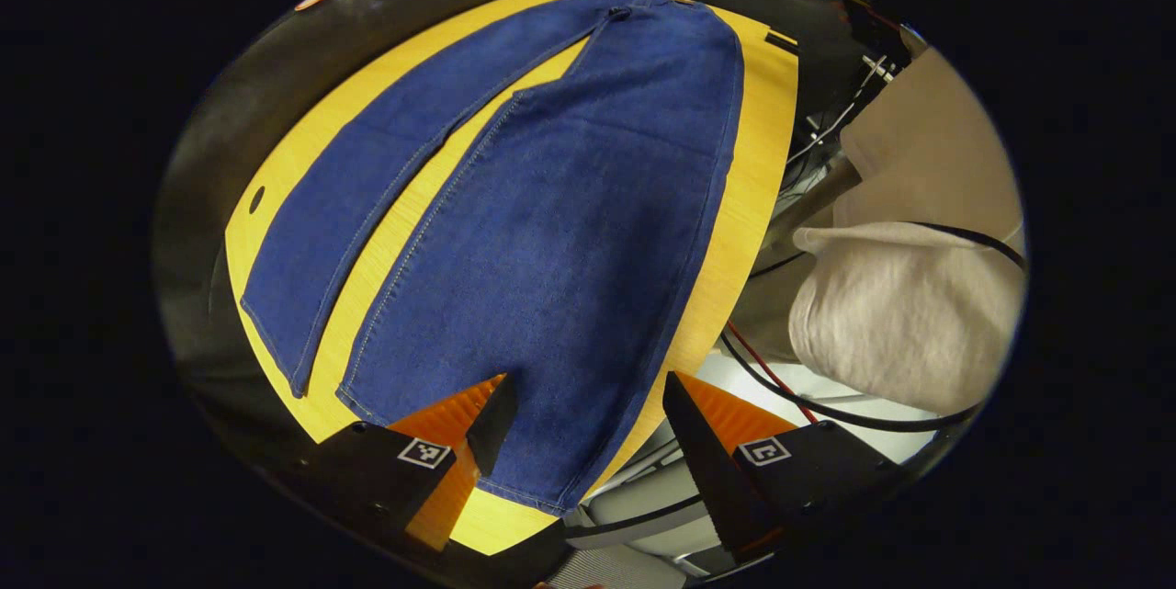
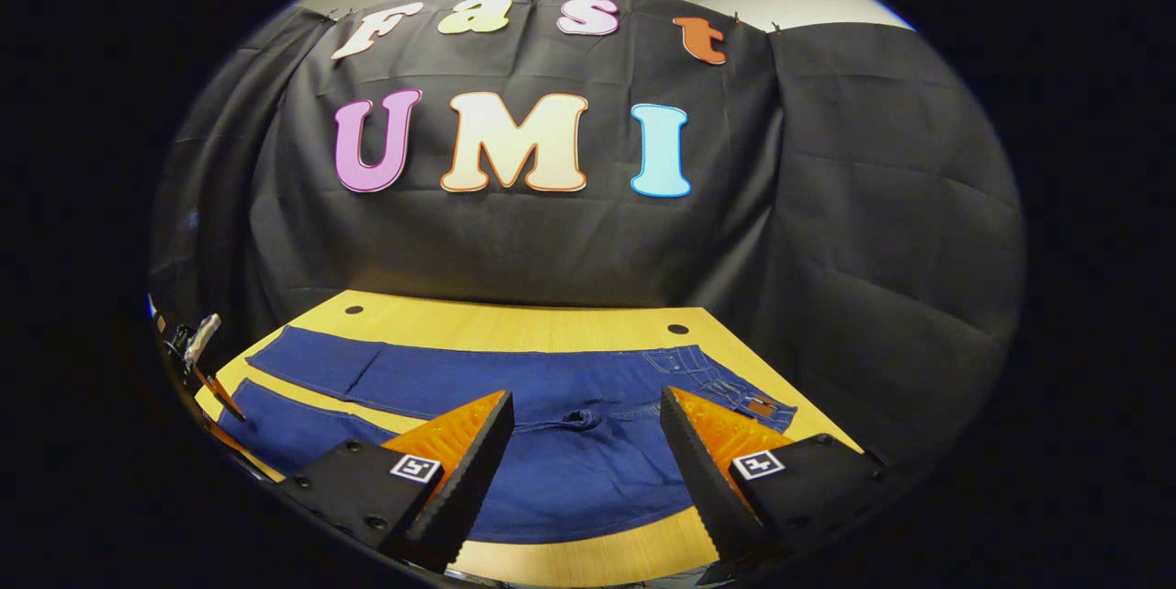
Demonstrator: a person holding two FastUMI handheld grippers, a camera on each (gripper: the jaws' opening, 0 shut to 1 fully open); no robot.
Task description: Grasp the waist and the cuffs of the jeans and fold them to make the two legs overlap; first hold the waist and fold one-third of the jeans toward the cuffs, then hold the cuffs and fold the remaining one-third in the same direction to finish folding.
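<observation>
Dark blue jeans [image 1: 551, 221] lie flat on a yellow wooden table [image 1: 753, 203], legs spread in a narrow V. In the left gripper view my left gripper [image 1: 588, 405] hovers open over the cuff of the nearer leg [image 1: 542, 470] at the table's edge, touching nothing I can see. In the right gripper view the jeans [image 2: 570, 460] run across the table, waist [image 2: 735, 387] at the right, legs off to the left. My right gripper [image 2: 588, 424] stands open above the hip and crotch area, with nothing between its fingers.
The black booth cloth [image 2: 827, 231] hangs behind the table. A person in light trousers [image 1: 910, 313] stands at the table's side, with black and red cables [image 1: 781, 387] trailing there. Small dark holes [image 2: 678, 329] mark the tabletop's far edge.
</observation>
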